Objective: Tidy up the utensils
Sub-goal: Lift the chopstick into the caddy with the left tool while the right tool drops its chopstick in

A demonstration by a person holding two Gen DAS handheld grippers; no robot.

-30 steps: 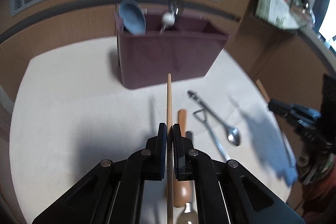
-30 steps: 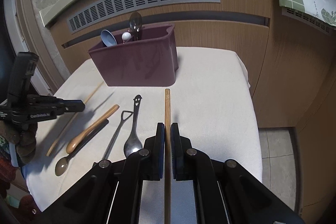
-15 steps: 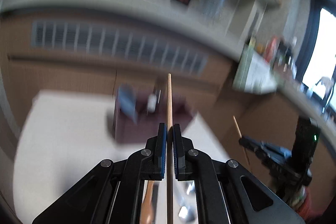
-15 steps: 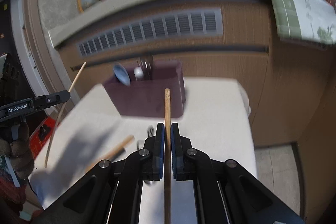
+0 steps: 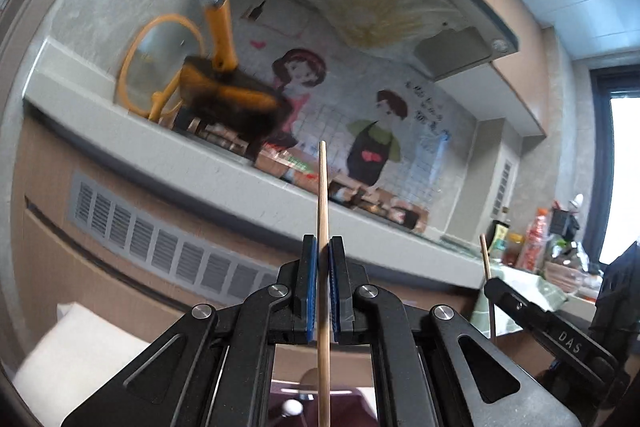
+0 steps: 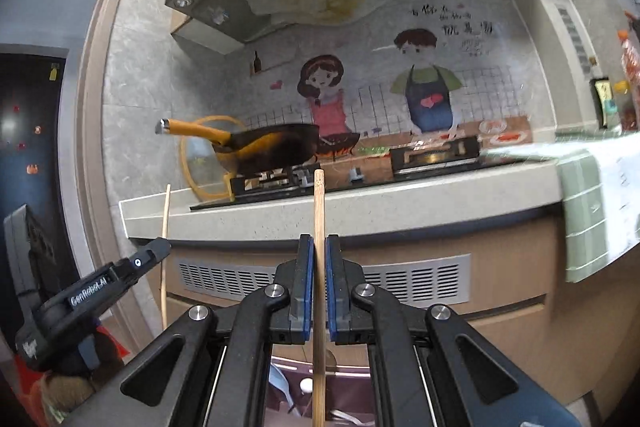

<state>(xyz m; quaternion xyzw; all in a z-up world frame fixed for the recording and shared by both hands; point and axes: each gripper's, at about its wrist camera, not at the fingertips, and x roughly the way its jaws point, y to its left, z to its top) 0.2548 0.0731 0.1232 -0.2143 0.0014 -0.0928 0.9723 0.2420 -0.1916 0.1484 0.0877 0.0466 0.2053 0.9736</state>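
Both grippers were up at counter height, pointing level, each w/ one chopstick.

Left gripper [image 5: 323, 287]: jaws closed tight on a thin round chopstick [image 5: 322, 195], stick running straight fwd between the blue pads, tip out ahead of them, tail end back under the cam.

Right gripper [image 6: 319, 287]: jaws also clamped, on a flatter bamboo chopstick [image 6: 319, 211] w/ squared tip, same straight-ahead lie.

Purple utensil caddy [image 6: 352, 379] sat low in frame under the right gripper, only its rim and inside showing between the gripper arms; a blue spoon [image 6: 280, 385] and a white-knobbed utensil [image 6: 306, 385] were in it. In the left view just a sliver of the caddy showed at bottom. Rest of the loose utensils not in view.

Step, my read: carry phase – pair of chopsticks picked, held above the caddy, not yet dropped in.

Next move prob needs: tilt both sticks tip-down, line them over one free compartment clear of the spoon, lower until the tips are inside the rim, then let go. Risk: the sticks are long, so if they're released too high they could bounce out or lean over the rim.
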